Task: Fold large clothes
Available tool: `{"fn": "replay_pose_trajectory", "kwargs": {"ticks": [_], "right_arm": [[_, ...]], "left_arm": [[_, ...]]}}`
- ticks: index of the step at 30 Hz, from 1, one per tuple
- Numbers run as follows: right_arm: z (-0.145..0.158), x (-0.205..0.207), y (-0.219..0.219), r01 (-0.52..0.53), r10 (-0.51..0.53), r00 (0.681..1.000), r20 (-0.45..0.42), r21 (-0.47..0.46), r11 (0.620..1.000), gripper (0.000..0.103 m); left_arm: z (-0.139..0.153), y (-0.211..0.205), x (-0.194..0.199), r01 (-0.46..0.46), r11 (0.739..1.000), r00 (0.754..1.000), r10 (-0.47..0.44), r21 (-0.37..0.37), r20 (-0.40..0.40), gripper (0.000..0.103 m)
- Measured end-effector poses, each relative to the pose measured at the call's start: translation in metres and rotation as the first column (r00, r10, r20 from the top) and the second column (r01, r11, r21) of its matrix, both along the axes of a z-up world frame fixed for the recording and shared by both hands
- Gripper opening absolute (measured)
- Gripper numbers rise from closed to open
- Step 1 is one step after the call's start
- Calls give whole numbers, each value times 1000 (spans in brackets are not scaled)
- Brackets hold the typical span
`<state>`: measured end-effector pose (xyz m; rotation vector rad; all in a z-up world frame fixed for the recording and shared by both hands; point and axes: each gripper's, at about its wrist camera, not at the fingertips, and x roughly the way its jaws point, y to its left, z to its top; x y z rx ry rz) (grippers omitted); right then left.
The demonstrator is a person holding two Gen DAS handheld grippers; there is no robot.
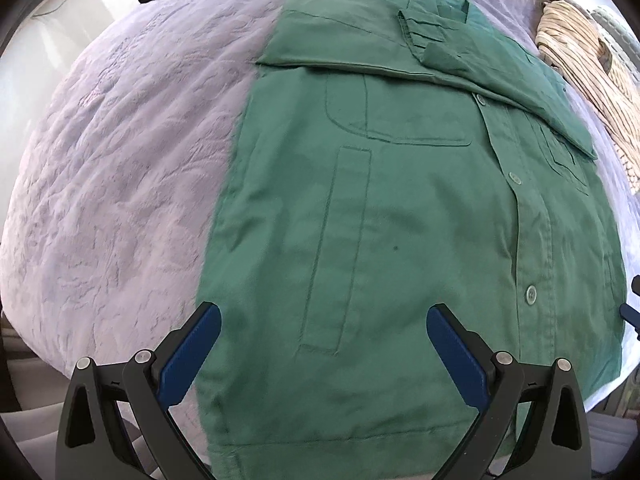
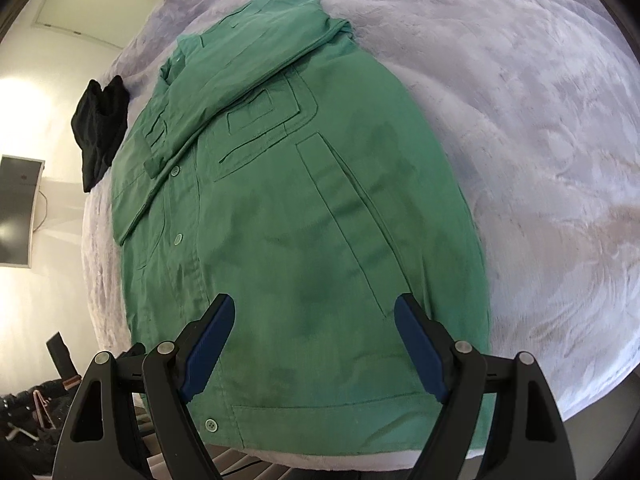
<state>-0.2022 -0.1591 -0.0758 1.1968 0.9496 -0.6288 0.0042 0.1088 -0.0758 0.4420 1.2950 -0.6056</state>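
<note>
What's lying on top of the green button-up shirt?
A folded-in sleeve lies across the chest of the green button-up shirt, cuff showing. The sleeve covers part of the chest, so what lies beneath it cannot be seen.

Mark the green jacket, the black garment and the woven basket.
green jacket [image 1: 420, 220]: left wrist view, front panel beside the button placket.
black garment [image 2: 100, 132]: right wrist view, middle of the pile.
woven basket [image 1: 580, 60]: left wrist view, woven side wall.
</note>
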Motion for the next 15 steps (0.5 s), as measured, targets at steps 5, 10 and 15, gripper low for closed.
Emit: {"fn": "replay_pose_trajectory", "kwargs": {"ticks": [5,10,15], "right_arm": [[3,-15,5,50,-51,999,10,21,999,85],[6,-40,5,116,-116,993,-1,23,993,85],[-3,-71,8,196,-194,980,-52,25,980,85]], "left_arm": [[1,27,10,-21,1000,999,20,-15,-33,103],[-11,52,19,-70,997,986,64,-31,-154,103],[-21,70,12,-78,996,975,70,-30,-210,103]]}}
